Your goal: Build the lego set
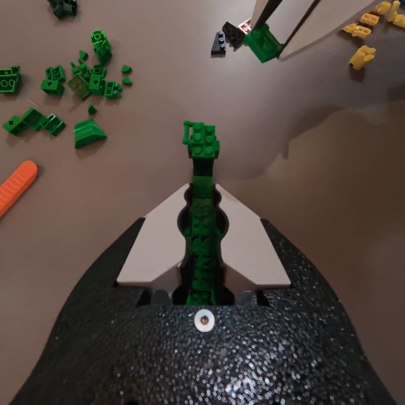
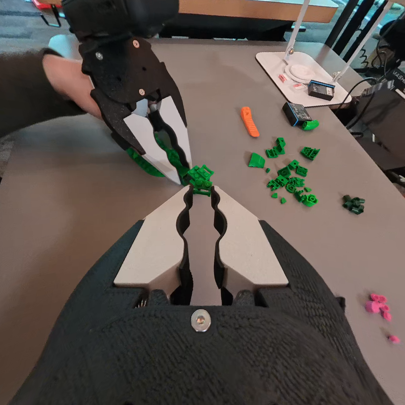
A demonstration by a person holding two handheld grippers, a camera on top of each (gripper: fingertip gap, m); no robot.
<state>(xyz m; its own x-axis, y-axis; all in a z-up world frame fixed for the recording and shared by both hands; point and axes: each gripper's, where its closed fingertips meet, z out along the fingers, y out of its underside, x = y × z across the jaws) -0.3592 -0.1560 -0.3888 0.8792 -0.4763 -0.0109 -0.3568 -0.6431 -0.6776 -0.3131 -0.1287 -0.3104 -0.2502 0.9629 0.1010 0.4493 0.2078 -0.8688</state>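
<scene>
My left gripper (image 1: 202, 186) is shut on a long green lego assembly (image 1: 201, 140), whose studded end with a side handle sticks out past the fingertips above the table. It also shows in the right wrist view (image 2: 183, 175), held by a hand, with the assembly's end (image 2: 200, 174) just beyond my right fingertips. My right gripper (image 2: 201, 190) is shut on a small green brick (image 2: 201, 192) at its tips. In the left wrist view, the right gripper (image 1: 266, 43) holds that brick (image 1: 262, 46) at the top right, apart from the assembly.
Loose green pieces (image 2: 287, 179) lie to the right, with an orange brick separator (image 2: 249, 121), dark green pieces (image 2: 354, 203) and pink pieces (image 2: 378, 306). Yellow (image 1: 363, 28) and black pieces (image 1: 230, 35) lie near the right gripper. A white lamp base (image 2: 274, 65) and black boxes stand far right. My hands' fingertips stand some 10 cm from each other. The right gripper is farther from the orange brick separator (image 2: 249, 121), some 20 cm, than the left, some 15 cm.
</scene>
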